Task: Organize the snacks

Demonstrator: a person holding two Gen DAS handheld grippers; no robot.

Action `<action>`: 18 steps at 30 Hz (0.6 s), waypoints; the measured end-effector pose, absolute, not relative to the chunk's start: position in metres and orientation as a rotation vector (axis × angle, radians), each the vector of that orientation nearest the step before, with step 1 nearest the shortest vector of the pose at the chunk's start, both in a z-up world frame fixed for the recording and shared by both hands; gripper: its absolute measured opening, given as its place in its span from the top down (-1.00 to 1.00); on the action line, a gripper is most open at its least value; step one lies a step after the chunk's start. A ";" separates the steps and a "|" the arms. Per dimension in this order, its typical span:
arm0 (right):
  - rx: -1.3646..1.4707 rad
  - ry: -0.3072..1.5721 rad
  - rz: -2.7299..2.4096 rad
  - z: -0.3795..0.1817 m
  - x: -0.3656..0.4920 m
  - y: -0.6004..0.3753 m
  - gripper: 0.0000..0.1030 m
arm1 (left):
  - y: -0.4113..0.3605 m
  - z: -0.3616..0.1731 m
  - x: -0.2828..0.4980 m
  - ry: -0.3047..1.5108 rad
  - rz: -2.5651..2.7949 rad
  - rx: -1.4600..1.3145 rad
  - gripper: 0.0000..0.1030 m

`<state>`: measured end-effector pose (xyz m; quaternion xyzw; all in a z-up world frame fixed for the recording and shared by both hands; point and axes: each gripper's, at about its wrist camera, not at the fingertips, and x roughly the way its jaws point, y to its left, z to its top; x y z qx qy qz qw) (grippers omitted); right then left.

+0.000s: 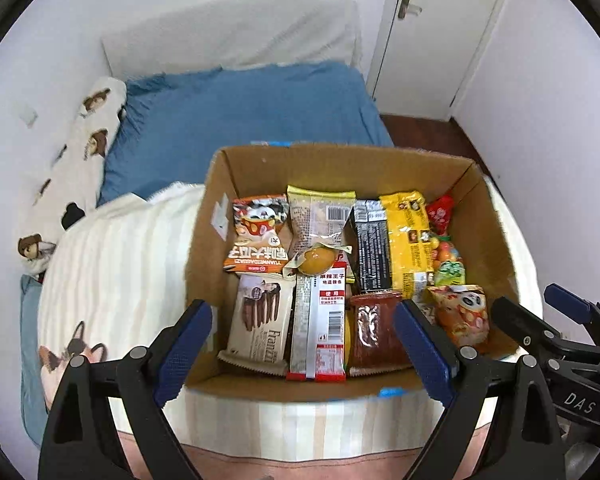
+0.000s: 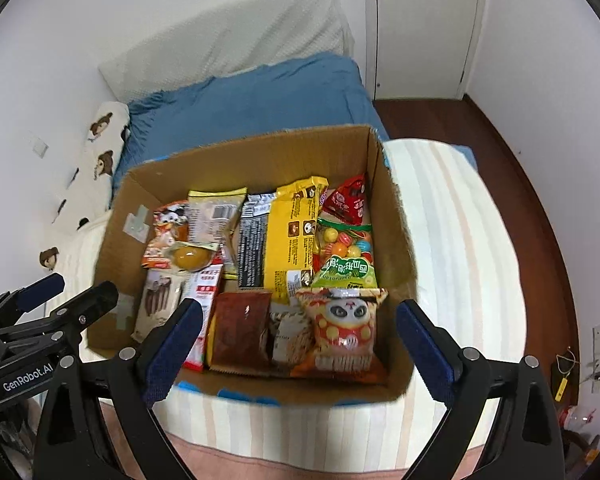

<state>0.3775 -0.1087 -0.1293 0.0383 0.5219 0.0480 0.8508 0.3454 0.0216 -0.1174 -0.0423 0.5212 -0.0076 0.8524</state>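
An open cardboard box [image 1: 208, 248] [image 2: 392, 216] stands on a striped blanket and holds several snack packs laid flat. Among them are a yellow pack [image 1: 406, 236] [image 2: 296, 236], a black pack [image 1: 370, 252], a chocolate wafer pack [image 1: 260, 320], a red-and-white pack [image 1: 326, 328], a panda pack [image 2: 342, 332] [image 1: 462, 316], a candy bag [image 2: 346, 252] and an orange jelly cup [image 1: 318, 260] [image 2: 188, 257]. My left gripper [image 1: 304, 348] is open and empty above the box's near edge. My right gripper [image 2: 300, 344] is open and empty above the same edge, to the right of the left one.
The box sits on a bed with a cream striped blanket [image 2: 452, 240] and a blue cover [image 1: 240, 108]. A dog-print pillow [image 1: 80, 152] lies along the left wall. A white door [image 2: 420, 20] and wooden floor [image 2: 540, 200] are to the right.
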 end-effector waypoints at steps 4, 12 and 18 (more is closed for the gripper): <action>0.088 1.047 0.119 -0.106 0.344 -0.109 -0.93 | 0.022 -0.095 0.310 1.029 -0.005 -0.087 -0.81; 0.091 0.943 0.137 -0.060 0.269 -0.112 -0.95 | 0.023 -0.057 0.238 0.929 0.008 -0.075 -0.81; 0.100 0.882 0.159 -0.027 0.212 -0.118 -0.96 | 0.020 -0.036 0.191 0.880 0.018 -0.070 -0.81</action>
